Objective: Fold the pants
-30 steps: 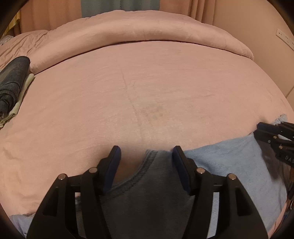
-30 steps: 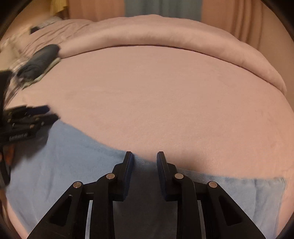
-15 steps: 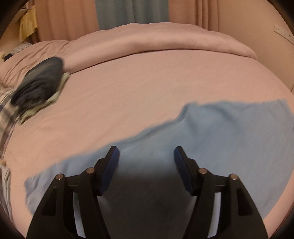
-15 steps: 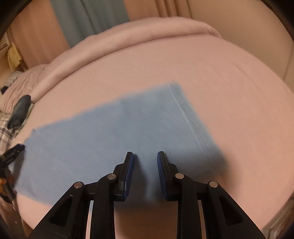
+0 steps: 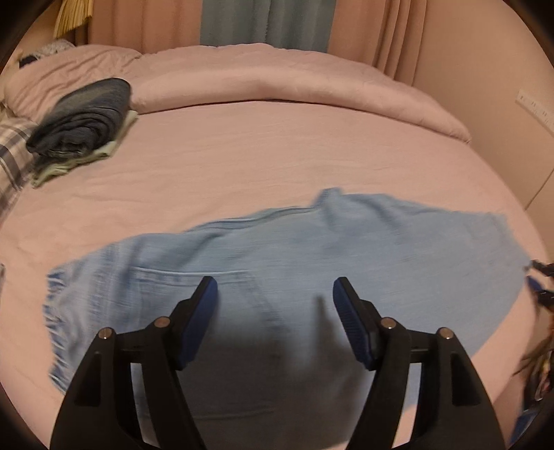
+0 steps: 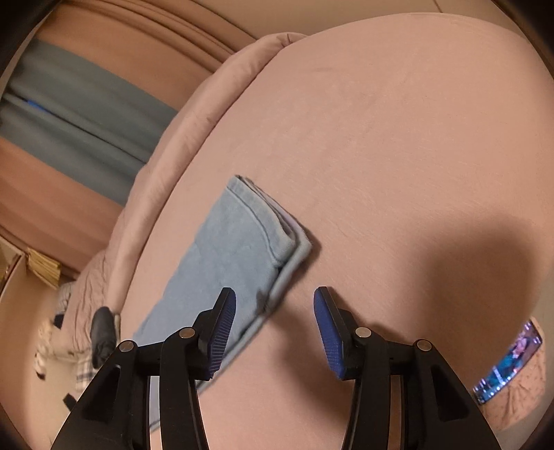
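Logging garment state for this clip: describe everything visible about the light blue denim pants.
The light blue denim pants lie flat on the pink bedsheet, folded lengthwise into a long band. A back pocket faces up, one end is frayed, and stitched seams and stacked layers show at the other end. Neither gripper's fingers touch them; both hover open above.

place: home bedroom
bed (image 5: 277,149): pink sheet fills the left wrist view
duvet (image 5: 294,83): rolled back, 12 o'clock
curtains (image 5: 363,31): pink and grey-blue, 12 o'clock
folded clothes (image 5: 83,114): stacked at 10 o'clock
pillow (image 5: 59,76): 10 o'clock
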`<action>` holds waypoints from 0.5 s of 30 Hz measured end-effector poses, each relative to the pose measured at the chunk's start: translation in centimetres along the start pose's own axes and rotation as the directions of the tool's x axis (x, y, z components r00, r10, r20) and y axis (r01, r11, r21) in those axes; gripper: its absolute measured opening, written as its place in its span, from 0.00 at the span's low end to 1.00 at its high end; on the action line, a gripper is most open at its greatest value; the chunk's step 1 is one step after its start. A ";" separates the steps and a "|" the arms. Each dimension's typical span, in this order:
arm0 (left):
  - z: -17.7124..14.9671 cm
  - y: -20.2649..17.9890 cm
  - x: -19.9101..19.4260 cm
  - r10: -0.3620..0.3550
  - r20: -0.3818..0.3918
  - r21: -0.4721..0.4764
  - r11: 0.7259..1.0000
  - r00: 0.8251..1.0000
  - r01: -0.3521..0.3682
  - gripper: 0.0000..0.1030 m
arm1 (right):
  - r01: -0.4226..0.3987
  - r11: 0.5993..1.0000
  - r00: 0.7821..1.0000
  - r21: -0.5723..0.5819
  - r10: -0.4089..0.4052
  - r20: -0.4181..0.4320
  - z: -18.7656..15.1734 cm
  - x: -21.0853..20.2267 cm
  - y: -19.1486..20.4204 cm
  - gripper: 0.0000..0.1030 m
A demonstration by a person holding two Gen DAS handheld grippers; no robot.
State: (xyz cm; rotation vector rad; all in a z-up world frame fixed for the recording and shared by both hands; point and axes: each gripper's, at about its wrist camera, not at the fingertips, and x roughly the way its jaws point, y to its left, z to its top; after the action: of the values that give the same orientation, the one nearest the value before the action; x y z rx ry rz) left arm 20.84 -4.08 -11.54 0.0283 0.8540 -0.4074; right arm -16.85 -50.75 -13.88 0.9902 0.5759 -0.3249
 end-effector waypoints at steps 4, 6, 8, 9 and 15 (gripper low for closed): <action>0.3 -4.2 0.1 -0.099 -0.023 0.024 0.995 0.995 0.100 0.71 | -0.005 1.000 0.999 0.004 0.005 0.034 0.7 1.5 0.9 0.47; 0.5 -6.5 0.3 -0.148 -0.033 0.048 0.988 0.988 0.149 0.72 | 0.014 1.000 0.999 -0.024 -0.013 0.052 1.1 1.5 0.4 0.46; 0.7 -9.3 1.1 -0.214 -0.058 0.057 0.974 0.975 0.217 0.72 | 0.031 0.998 0.997 -0.058 -0.027 0.069 1.0 1.7 1.0 0.34; 0.7 -10.5 1.5 -0.237 -0.069 0.062 0.968 0.969 0.242 0.72 | 0.025 0.998 0.998 -0.060 -0.021 0.062 1.0 1.9 1.1 0.21; -0.2 -15.9 4.3 -0.314 -0.156 0.089 0.940 0.936 0.330 0.72 | -0.018 0.998 0.995 -0.061 0.024 0.094 0.7 1.3 1.4 0.13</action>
State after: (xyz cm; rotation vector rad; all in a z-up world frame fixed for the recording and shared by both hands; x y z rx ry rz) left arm 17.52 -20.16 -12.65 0.0228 0.9764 -0.7711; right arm -14.92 -50.67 -13.38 0.9173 0.4862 -0.3321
